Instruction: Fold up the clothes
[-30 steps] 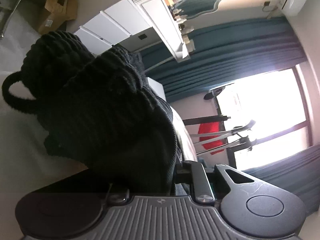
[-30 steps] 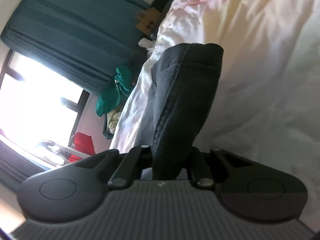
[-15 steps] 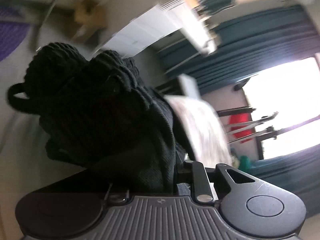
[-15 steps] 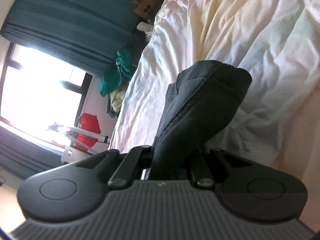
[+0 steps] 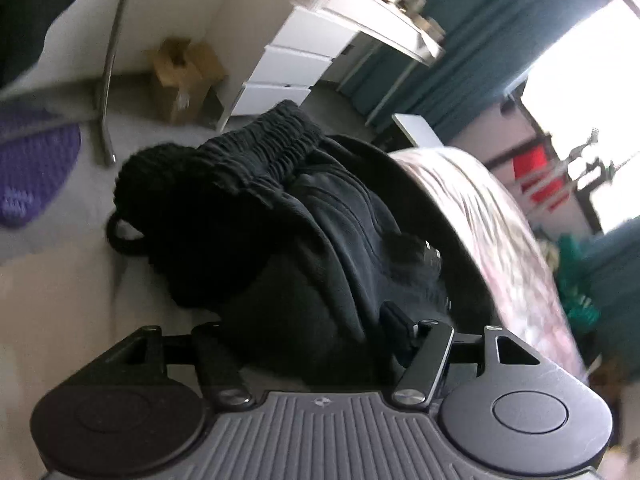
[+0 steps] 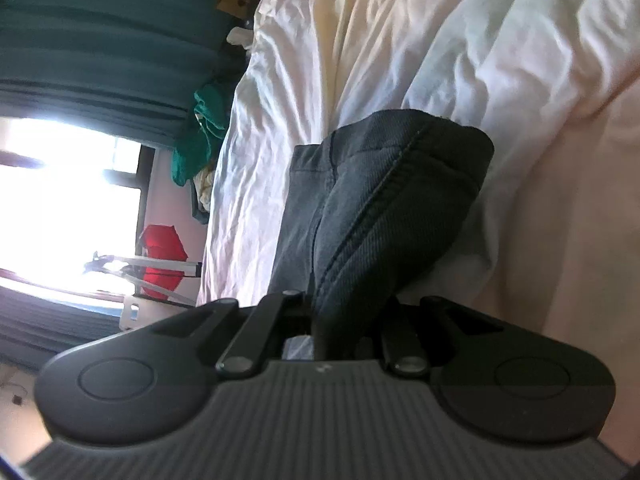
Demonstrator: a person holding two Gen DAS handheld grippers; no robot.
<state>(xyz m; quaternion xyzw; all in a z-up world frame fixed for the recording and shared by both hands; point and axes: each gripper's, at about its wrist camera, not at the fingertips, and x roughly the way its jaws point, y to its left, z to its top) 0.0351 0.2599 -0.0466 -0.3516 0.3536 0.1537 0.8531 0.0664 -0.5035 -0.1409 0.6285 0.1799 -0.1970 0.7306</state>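
Note:
My left gripper (image 5: 316, 320) is shut on a black ribbed garment (image 5: 256, 216). Its gathered elastic waistband (image 5: 276, 148) bunches up in front of the camera and a cord loop (image 5: 120, 236) hangs at the left. The cloth hides the fingertips. My right gripper (image 6: 344, 308) is shut on another part of the same dark grey-black garment (image 6: 384, 200), a stitched hem end that folds over above the white bed sheet (image 6: 400, 60). Its fingertips are buried in the cloth.
In the left wrist view a white drawer unit (image 5: 292, 64), a cardboard box (image 5: 184, 76), a purple mat (image 5: 32, 168) and a metal pole (image 5: 112, 64) stand on the floor, with the bed (image 5: 500, 232) at right. Green clothes (image 6: 200, 132) lie by the teal curtains (image 6: 100, 40).
The left gripper has swung with the garment, so the floor, box and drawers now show behind it. The right gripper has moved over the bed; the hem end now folds over to the right.

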